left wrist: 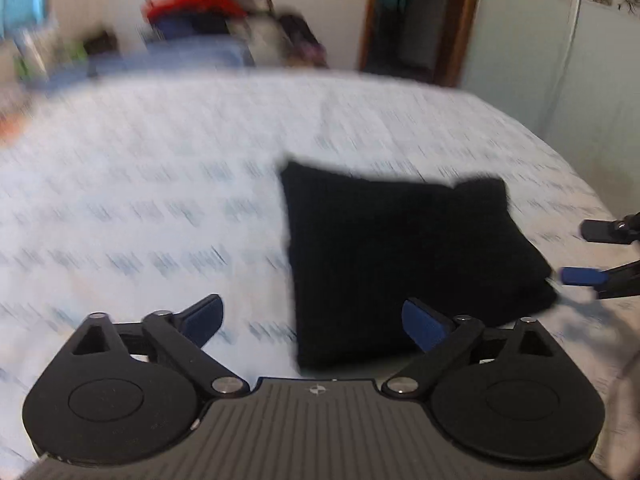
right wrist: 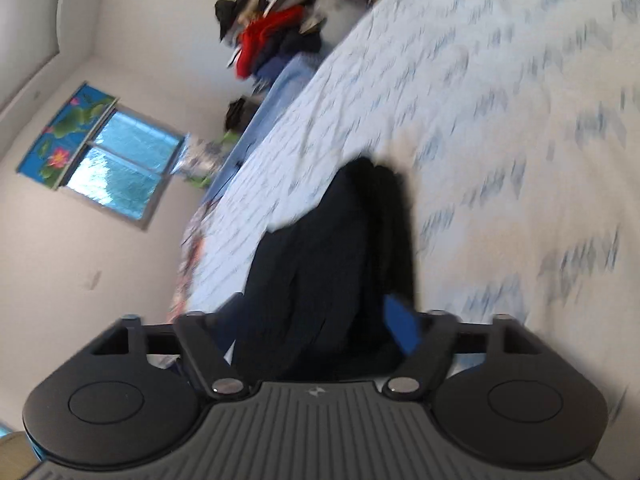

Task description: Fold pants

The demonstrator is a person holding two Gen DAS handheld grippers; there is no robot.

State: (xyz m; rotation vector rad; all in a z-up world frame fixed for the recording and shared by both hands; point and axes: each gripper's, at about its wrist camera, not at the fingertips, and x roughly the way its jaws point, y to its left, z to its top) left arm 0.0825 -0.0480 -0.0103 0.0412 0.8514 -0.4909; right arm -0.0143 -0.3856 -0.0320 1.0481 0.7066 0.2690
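Both grippers stand with jaws spread, the left gripper (left wrist: 312, 320) gripping nothing and the right gripper (right wrist: 316, 328) straddling the folded black pants (left wrist: 400, 256) lying on the bed (left wrist: 160, 200).

My pants (left wrist: 404, 256) are solid black, folded on a white bedsheet (left wrist: 160, 184) with a little blue-grey print all over. My grippers are black with blue pads (left wrist: 424, 326). The clothes pile (right wrist: 276, 36) has bright red and navy in it.
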